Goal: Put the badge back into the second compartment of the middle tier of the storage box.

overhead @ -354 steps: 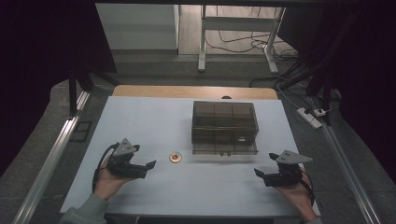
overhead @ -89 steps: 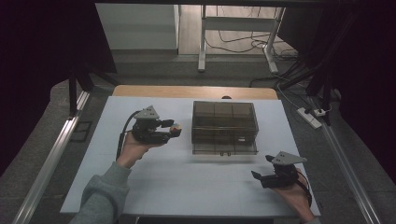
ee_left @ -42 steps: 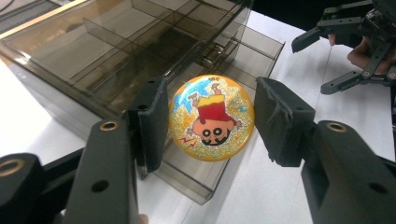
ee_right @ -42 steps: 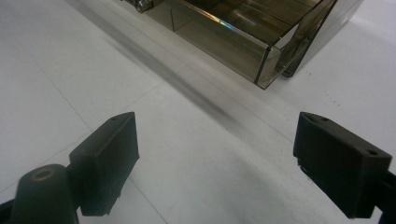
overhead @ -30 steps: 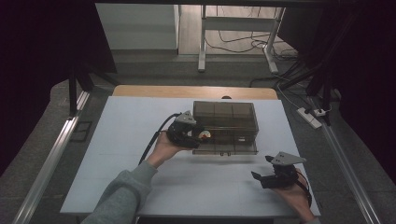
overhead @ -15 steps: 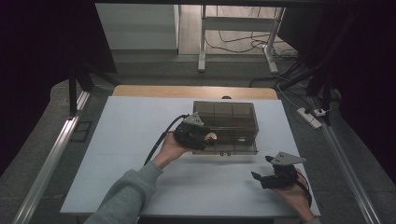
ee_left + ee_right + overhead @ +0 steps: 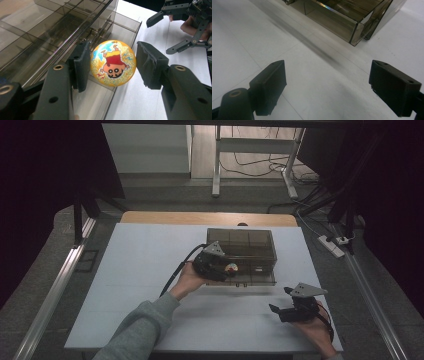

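A round gold badge (image 7: 113, 63) with a cartoon figure sits between the pads of my left gripper (image 7: 112, 66), which is shut on it. In the high view that gripper (image 7: 227, 270) holds the badge (image 7: 231, 267) at the front left of a smoky transparent drawer box (image 7: 250, 245). One drawer (image 7: 120, 27) of the box (image 7: 37, 32) is pulled out, and the badge hangs just above its near corner. My right gripper (image 7: 280, 309) rests open near the table's front right, with bare table between its jaws (image 7: 327, 87).
The white table (image 7: 145, 270) carries only the box and both hands. The pulled-out drawer (image 7: 332, 17) shows ahead of the right gripper. The right gripper (image 7: 157, 37) also appears at the top right of the left gripper view. Metal rails run along both table sides.
My left gripper has carried the badge a little to the right along the box front, over the pulled-out drawer. The right gripper has stayed in place.
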